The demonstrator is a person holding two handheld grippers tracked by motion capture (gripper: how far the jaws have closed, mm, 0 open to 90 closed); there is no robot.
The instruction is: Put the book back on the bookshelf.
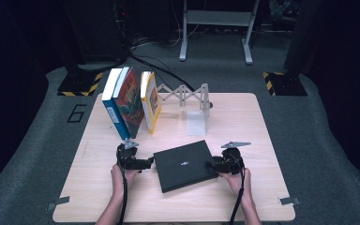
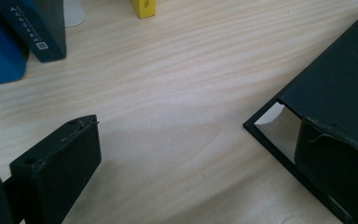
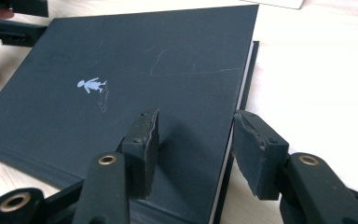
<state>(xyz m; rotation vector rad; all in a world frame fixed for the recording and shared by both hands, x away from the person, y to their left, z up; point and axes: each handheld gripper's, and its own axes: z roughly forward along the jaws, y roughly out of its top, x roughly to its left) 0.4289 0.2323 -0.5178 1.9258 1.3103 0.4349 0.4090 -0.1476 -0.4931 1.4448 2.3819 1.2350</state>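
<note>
Item 1, left gripper (image 1: 146,162): lower left of centre in the high view, jaws spread wide. In the left gripper view 1 jaw rests against the black book's (image 1: 186,164) corner at lower right of frame, where the page block shows white under the cover; the other jaw stands apart over bare table (image 1: 243,122) at lower left. Nothing is pinched.

Item 2, black book: lies flat at lower centre of the high view, between the 2 grippers, cover up, a small pale figure printed on it. Its long axis runs from lower left to upper right of frame, slightly turned against the table edge. Both grippers sit at its short ends, about equally near.

Item 3, right gripper (image 1: 210,164): lower right of centre, jaws spread and straddling the book's edge, 1 above the cover, 1 beyond the page edge; not yet closed on it.

Item 4, background: 3 upright books (image 1: 130,101) at upper left, leaning beside an accordion rack (image 1: 183,95).

Judgement: a closing pinch from each side seems next.
</note>
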